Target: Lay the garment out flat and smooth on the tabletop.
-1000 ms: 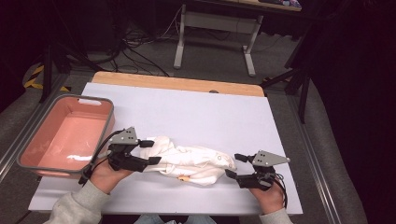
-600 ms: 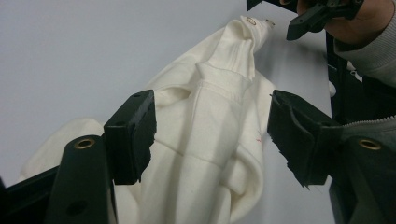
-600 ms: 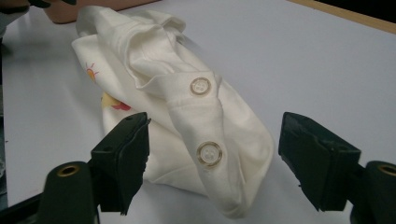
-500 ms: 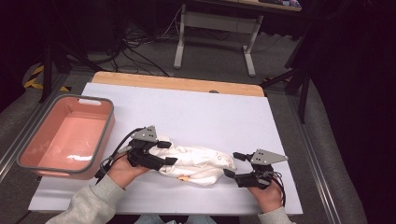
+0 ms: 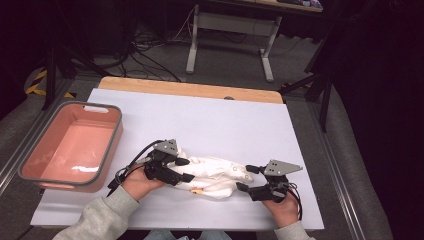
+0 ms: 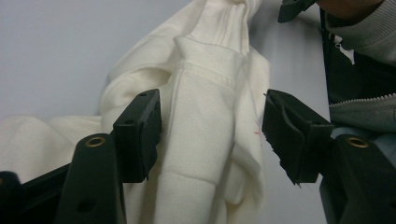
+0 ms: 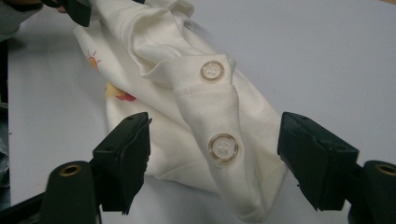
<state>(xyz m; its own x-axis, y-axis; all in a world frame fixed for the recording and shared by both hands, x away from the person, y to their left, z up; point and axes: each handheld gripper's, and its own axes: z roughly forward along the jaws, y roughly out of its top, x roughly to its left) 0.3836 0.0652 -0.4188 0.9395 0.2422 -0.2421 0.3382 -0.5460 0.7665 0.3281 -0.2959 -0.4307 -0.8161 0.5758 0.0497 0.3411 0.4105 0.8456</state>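
White tabletop (image 5: 210, 115) carries a crumpled white garment (image 5: 215, 175), right of the pink bin (image 5: 70, 145). Left tool (image 5: 184, 169) spread around its left end, apparently not gripping; right tool (image 5: 248, 178) spread at its buttoned right end.

No readable text, label, brand or number shows on anything here.

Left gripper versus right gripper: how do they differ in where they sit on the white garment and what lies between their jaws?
The left gripper works the garment's left end, the right gripper its right end. A folded fabric band lies between the left jaws; a strip with two clear buttons lies between the right. The left inner jaw touches cloth; the right jaws stand clear. Both are open.
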